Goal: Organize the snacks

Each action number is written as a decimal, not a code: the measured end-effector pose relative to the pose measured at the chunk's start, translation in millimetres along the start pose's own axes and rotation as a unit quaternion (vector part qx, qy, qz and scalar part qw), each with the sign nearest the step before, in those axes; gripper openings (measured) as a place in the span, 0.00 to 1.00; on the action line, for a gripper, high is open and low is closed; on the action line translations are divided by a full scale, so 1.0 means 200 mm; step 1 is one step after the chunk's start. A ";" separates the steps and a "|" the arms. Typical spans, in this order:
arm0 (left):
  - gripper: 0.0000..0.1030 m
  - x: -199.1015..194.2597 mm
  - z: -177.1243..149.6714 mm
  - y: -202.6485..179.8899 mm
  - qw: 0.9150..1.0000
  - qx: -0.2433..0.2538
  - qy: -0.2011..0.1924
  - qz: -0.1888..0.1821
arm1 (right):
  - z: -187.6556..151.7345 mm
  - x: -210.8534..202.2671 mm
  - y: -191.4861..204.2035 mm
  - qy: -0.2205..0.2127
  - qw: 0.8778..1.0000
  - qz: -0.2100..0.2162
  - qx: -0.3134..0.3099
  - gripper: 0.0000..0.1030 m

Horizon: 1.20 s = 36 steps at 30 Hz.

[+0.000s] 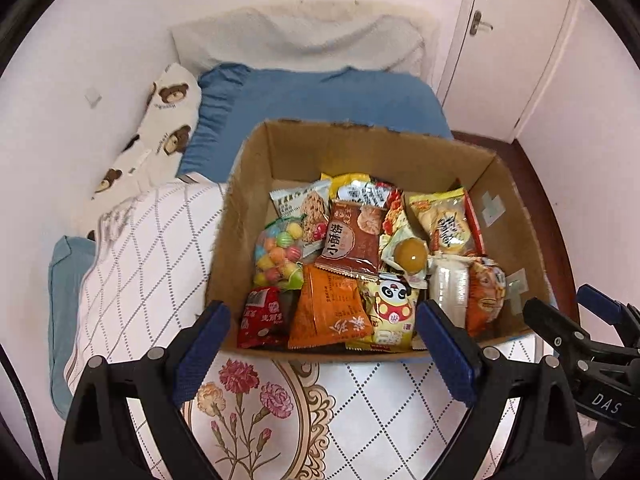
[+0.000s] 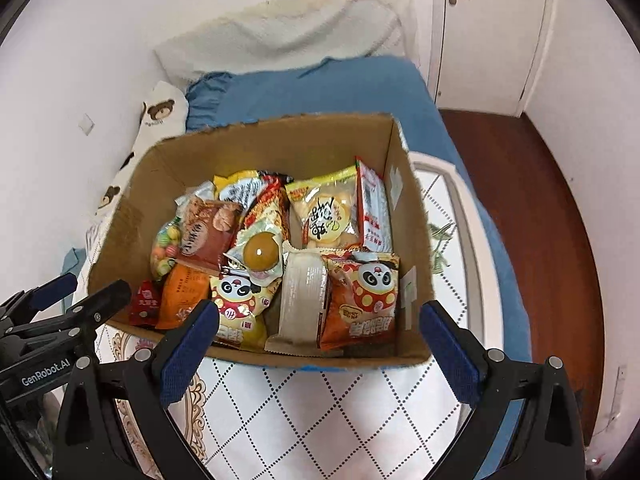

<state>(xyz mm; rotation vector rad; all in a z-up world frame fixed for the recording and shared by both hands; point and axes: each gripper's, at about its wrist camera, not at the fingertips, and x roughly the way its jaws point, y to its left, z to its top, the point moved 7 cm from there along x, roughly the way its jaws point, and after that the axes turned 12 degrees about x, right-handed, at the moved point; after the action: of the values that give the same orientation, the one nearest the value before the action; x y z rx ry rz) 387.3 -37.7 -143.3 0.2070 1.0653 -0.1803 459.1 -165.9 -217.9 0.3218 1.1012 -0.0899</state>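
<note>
From the left wrist view, the left gripper (image 1: pixel 320 344) hangs over the near edge of a cardboard box (image 1: pixel 248 208). Its two blue pads stand far apart and nothing is between them. The box sits on a bed cover (image 1: pixel 360 412) with flowers and a diamond pattern. The box is open on top and full of snack packs. On its left side lies a clear bag of round colored candies (image 1: pixel 278 256), with a small red pack (image 1: pixel 260 316) in front of it. Next to that is an orange pack (image 1: pixel 328 304), its long side running from the near wall toward the back. A brown pack (image 1: pixel 352 240) lies behind it, tilted. A round yellow jelly (image 1: pixel 410 255) sits near the middle. This view also shows a bear pillow (image 1: pixel 168 120) and a blue blanket (image 1: pixel 312 96) behind the box. The right gripper (image 1: pixel 576 320) pokes in at the right edge.

From the right wrist view, the right gripper (image 2: pixel 318 344) also hangs over the near edge of the box (image 2: pixel 132 232), pads wide apart and holding nothing. Here the right side of the box shows better: an orange panda pack (image 2: pixel 360 300) lies in the near right corner, and a pale long pack (image 2: pixel 302 296) beside it points from front to back. A yellow panda pack (image 2: pixel 240 304) lies left of that. A yellow pack of round crackers (image 2: pixel 326 212) sits at the back right. The dark wood floor (image 2: pixel 532 216) shows on the right, and the left gripper (image 2: pixel 72 292) at the left edge.
</note>
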 end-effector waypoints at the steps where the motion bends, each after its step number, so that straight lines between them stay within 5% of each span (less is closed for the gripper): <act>1: 0.93 -0.03 -0.01 0.00 1.000 -0.001 -0.007 0.004 | -0.01 -0.04 0.00 -0.007 1.000 0.002 -0.001 0.99; 9: 0.93 -0.39 -0.13 -0.07 0.998 0.008 -0.068 0.014 | -0.14 -0.43 -0.01 -0.064 0.998 0.025 -0.007 0.99; 26: 0.93 -0.94 -0.49 -0.15 0.992 0.010 -0.128 0.004 | -0.54 -1.18 -0.03 -0.153 0.987 0.039 -0.028 1.00; 36: 0.93 -1.15 -0.59 -0.13 0.987 0.009 -0.158 0.016 | -0.67 -1.41 0.01 -0.180 0.982 0.049 -0.038 1.00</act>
<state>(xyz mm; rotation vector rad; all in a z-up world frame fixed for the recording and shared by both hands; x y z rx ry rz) 172.5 -22.7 1.5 0.2040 0.7456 -0.1862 215.6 -148.7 -23.6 0.2768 0.7265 -0.0174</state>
